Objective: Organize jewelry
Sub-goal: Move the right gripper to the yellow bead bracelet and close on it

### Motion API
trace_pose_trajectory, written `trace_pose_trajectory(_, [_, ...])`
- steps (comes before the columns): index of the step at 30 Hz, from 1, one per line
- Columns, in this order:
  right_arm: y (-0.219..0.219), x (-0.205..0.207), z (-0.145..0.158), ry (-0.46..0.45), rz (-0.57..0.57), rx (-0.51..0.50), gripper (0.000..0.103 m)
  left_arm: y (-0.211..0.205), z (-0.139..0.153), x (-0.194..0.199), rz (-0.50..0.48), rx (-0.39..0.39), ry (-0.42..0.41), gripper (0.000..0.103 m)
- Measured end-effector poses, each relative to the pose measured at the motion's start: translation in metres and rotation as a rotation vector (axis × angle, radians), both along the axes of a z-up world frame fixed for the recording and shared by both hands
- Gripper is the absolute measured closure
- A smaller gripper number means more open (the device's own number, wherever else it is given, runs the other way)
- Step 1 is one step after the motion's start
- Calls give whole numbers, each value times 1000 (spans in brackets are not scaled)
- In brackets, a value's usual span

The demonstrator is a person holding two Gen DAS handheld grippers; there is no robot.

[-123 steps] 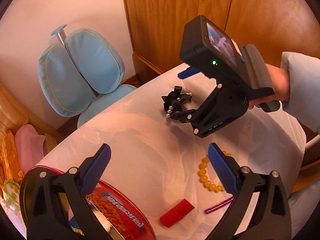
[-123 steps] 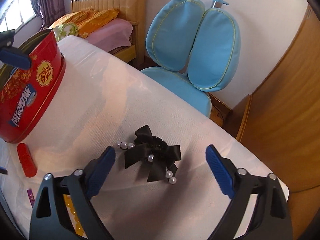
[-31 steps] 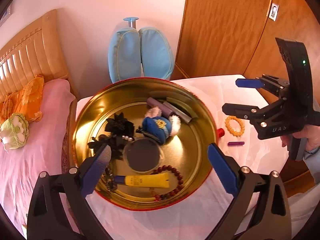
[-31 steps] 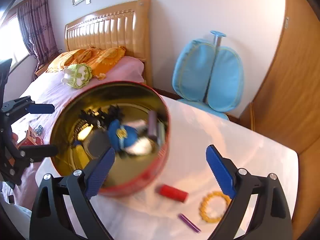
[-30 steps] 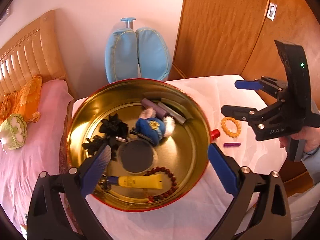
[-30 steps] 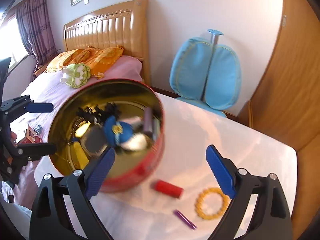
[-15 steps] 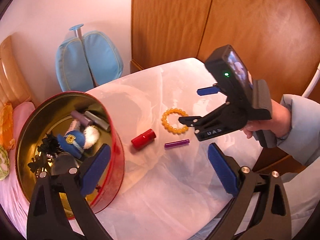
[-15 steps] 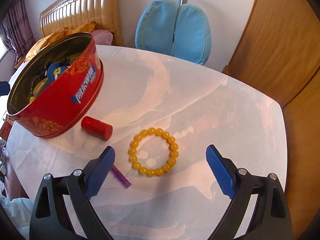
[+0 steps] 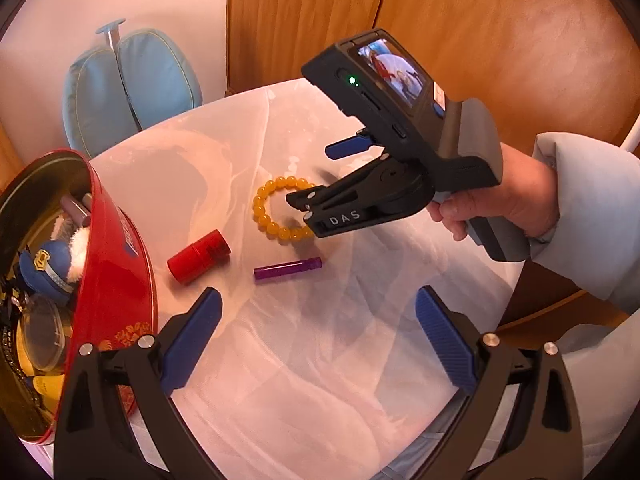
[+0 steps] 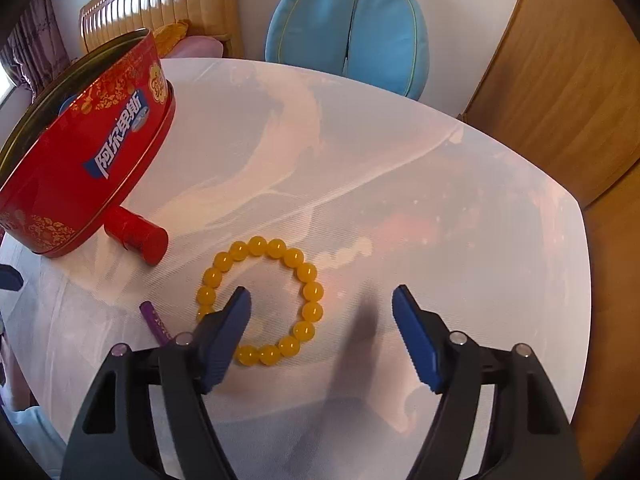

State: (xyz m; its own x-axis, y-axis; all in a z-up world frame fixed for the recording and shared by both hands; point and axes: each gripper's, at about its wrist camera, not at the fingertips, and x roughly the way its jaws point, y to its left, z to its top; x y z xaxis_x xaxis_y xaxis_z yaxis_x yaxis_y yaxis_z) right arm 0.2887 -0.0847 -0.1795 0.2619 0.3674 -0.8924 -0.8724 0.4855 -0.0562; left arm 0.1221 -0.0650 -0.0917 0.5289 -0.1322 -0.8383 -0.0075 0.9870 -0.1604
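A yellow bead bracelet (image 10: 260, 300) lies flat on the white tablecloth; it also shows in the left wrist view (image 9: 272, 208). My right gripper (image 10: 322, 300) is open and low over it, its left finger (image 10: 228, 332) inside the ring's near edge; in the left wrist view the right gripper (image 9: 320, 172) hovers above the bracelet. My left gripper (image 9: 318, 328) is open and empty above the near cloth. A red tin (image 9: 116, 272) at the left holds several trinkets. A red cylinder (image 9: 198, 256) and a purple tube (image 9: 288, 269) lie between tin and bracelet.
The red tin (image 10: 80, 148) stands at the table's left side. A blue chair (image 10: 352, 28) stands behind the table, a bed headboard (image 10: 160, 4) beyond it. Wooden wardrobe doors (image 9: 440, 20) close off the right. The table edge (image 10: 584, 280) curves near the right.
My right gripper has dropped lower and closer onto the yellow bracelet. My left gripper has shifted slightly nearer the table. The bracelet, red cylinder and purple tube have not moved.
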Motion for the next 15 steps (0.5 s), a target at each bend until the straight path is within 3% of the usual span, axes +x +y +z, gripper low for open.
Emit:
trace_pose_trajectory(2, [3, 1, -6, 12, 13, -3, 30, -1, -8, 3, 11, -4, 12, 8])
trace_pose_trajectory(5, [4, 0, -10, 29, 39, 7, 46, -3, -11, 3, 34, -5, 21, 8])
trace_pose_trajectory(8, [3, -5, -8, 55, 71, 24, 76, -2, -7, -1, 50, 5, 13, 8])
trace_pose_trajectory(9, [2, -8, -7, 64, 83, 23, 91, -1, -5, -2, 52, 6, 14, 8])
trace_pose_trajectory(11, [-1, -11, -7, 106, 97, 29, 91, 0, 0, -2, 61, 12, 6, 8])
trace_pose_trajectory(15, [-16, -21, 10, 100, 85, 64, 91, 3, 10, -4, 62, 33, -13, 8])
